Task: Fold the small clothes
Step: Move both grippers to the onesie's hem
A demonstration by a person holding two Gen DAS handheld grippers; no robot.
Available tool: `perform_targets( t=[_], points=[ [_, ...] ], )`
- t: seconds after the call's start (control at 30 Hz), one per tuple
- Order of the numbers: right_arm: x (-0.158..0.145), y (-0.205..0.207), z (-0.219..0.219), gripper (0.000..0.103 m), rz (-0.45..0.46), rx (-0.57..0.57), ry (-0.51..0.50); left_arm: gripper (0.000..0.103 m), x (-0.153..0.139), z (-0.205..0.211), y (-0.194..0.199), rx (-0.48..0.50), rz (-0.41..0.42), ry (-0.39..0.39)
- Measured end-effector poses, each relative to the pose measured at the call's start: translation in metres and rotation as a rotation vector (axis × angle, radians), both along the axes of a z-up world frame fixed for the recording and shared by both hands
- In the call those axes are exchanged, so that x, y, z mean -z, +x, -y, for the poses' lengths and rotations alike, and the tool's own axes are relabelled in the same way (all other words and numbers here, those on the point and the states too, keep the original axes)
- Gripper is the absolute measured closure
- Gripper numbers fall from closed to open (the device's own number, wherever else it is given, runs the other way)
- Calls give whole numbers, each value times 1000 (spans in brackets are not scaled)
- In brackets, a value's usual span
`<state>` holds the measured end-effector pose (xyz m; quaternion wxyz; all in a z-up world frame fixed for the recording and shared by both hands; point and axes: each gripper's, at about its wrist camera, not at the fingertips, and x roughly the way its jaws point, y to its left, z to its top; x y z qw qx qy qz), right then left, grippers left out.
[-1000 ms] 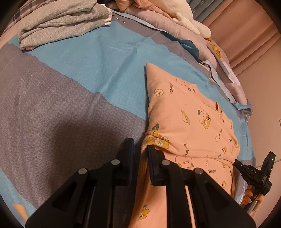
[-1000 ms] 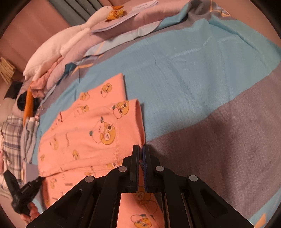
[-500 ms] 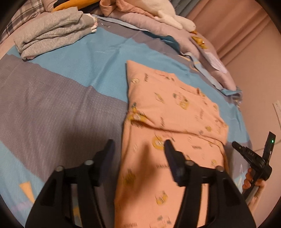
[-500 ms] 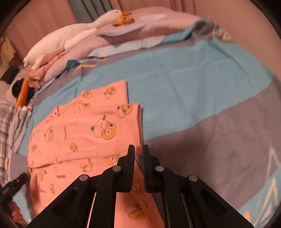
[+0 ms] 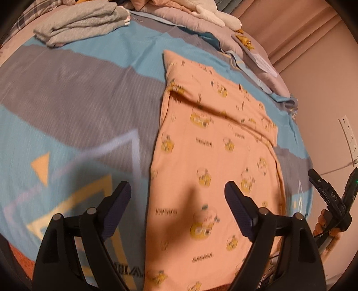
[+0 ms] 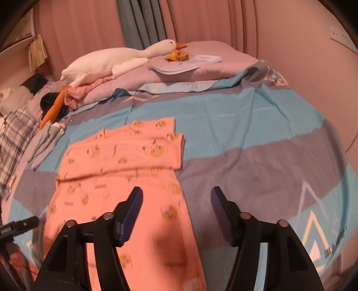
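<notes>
A small orange garment (image 5: pixel 214 161) (image 6: pixel 125 170) printed with yellow cartoon figures lies flat on the bed, its far part folded back over itself in a band. My left gripper (image 5: pixel 177 190) hovers above the garment's left edge, its jaws opening with nothing between them. Above the garment's right edge, my right gripper (image 6: pixel 176 194) has its jaws opening too, and nothing is held there either. The right gripper (image 5: pixel 329 194) also shows at the right rim of the left wrist view, in a hand.
The bedsheet (image 5: pixel 73 94) (image 6: pixel 257 138) is blue and grey with triangle patterns. Folded grey clothes (image 5: pixel 82 20) lie at the far left. A white goose plush (image 6: pixel 116 60), papers (image 6: pixel 185 62) and bunched bedding (image 6: pixel 201 73) sit by the curtains. Plaid fabric (image 6: pixel 15 138) lies at the left.
Both grippers let go of the garment's folded edge and opened. They pulled back and rose, so more of the garment's near part now shows. The fold stays laid on the garment.
</notes>
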<state>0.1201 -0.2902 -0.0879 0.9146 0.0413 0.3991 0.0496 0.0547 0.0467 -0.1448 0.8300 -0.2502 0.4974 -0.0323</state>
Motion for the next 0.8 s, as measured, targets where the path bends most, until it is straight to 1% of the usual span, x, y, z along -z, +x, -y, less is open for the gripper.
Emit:
perform_targets(
  t=[0.17, 0.3, 0.33, 0.43, 0.53, 0.6, 0.73, 0.8],
  points=[
    [19, -28, 5, 36, -68, -20, -12, 18, 8, 5, -20, 21, -31, 0],
    [39, -47, 12, 36, -139, -15, -13, 19, 18, 10, -34, 44, -76, -33],
    [43, -51, 14, 36, -152, -10, -13, 19, 19, 12, -37, 53, -79, -30],
    [54, -62, 20, 36, -193, 6, -7, 23, 20, 18, -45, 74, -75, -17],
    [61, -73, 26, 36, -220, 18, 7, 27, 23, 21, -53, 91, -75, -36],
    [65, -80, 29, 36, -232, 26, 9, 28, 26, 23, -58, 98, -80, -59],
    [74, -92, 34, 36, -247, 22, 19, 32, 29, 28, -67, 107, -73, -44],
    [80, -97, 35, 36, -259, 20, 19, 33, 30, 29, -71, 107, -75, -55]
  ],
)
